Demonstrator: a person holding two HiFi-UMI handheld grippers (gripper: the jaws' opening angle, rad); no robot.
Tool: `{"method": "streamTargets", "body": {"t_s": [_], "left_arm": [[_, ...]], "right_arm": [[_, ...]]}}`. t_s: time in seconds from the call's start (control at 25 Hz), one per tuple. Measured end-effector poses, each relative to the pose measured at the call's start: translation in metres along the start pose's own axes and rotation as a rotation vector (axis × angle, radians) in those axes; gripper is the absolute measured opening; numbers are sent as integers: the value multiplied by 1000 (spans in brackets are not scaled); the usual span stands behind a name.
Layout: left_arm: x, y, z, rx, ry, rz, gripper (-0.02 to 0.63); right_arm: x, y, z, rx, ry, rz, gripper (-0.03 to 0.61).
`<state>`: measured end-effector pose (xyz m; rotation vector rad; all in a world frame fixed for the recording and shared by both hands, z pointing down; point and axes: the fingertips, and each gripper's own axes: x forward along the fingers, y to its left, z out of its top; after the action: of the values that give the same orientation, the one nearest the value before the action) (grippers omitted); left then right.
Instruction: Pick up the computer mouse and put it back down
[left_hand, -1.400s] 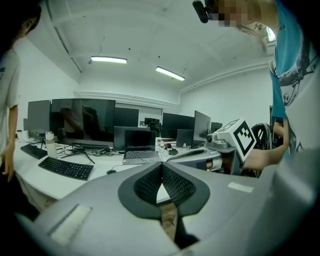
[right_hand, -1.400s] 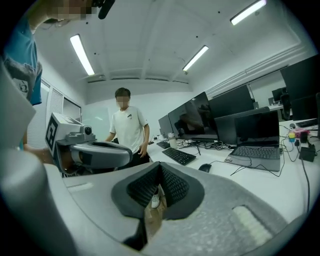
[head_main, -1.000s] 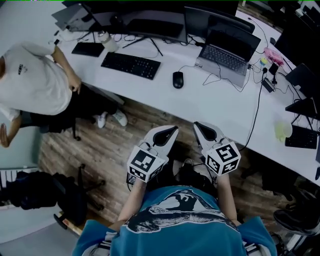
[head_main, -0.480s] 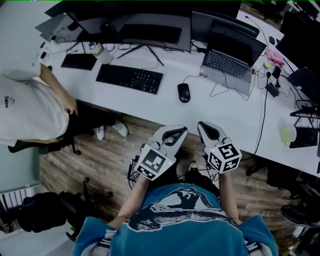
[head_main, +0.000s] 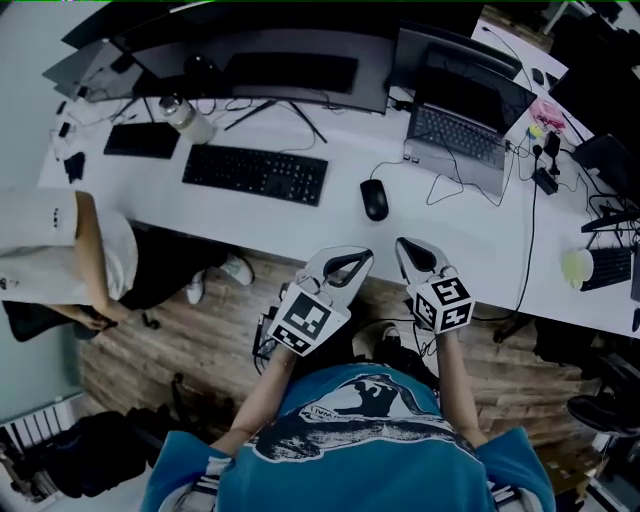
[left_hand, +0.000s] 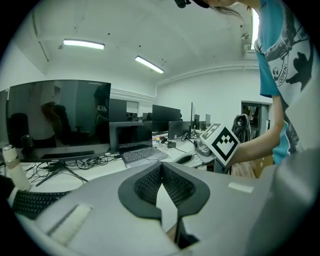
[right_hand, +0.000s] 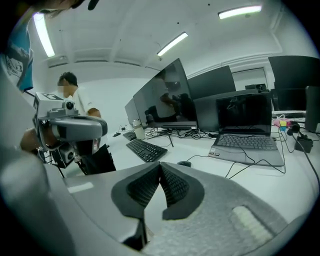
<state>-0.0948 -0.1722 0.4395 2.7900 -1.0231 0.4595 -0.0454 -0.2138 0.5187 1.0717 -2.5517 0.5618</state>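
The black computer mouse lies on the white desk, its cable running right toward the laptop. Both grippers hover over the wooden floor just short of the desk's near edge, below the mouse. My left gripper is shut with nothing in it, its tips pointing up-right at the desk edge. My right gripper is shut and empty too. In the left gripper view the mouse shows beyond the closed tips. From the right gripper view the mouse sits just past the closed tips.
A black keyboard lies left of the mouse and an open laptop to the right, with loose cables between. A wide monitor and a bottle stand behind. A person in a white shirt sits at the far left.
Both grippers have come closer to the desk's near edge, still shut. The mouse has not moved on the desk. The seated person has slid toward the picture's left edge.
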Motion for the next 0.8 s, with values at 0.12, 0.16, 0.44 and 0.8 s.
{"method": "streamTargets", "body": {"t_s": [0.12,0.16,0.44,0.8], "left_arm": [[0,15,1,-4,-1,-3,14],[0,19,1,-6,-2,-4,14],[-2,42,2,-27,-13,-12,14],[-9,65,-6,-36,-2,-3,14]], "right_arm": [[18,-12,-1,-18,27,-30,3],[23,-16,-1,-18,34,-38,5],[70,-37,-2,-11,93,-84,92],[144,-63,-32,0,253,-169,317]]}}
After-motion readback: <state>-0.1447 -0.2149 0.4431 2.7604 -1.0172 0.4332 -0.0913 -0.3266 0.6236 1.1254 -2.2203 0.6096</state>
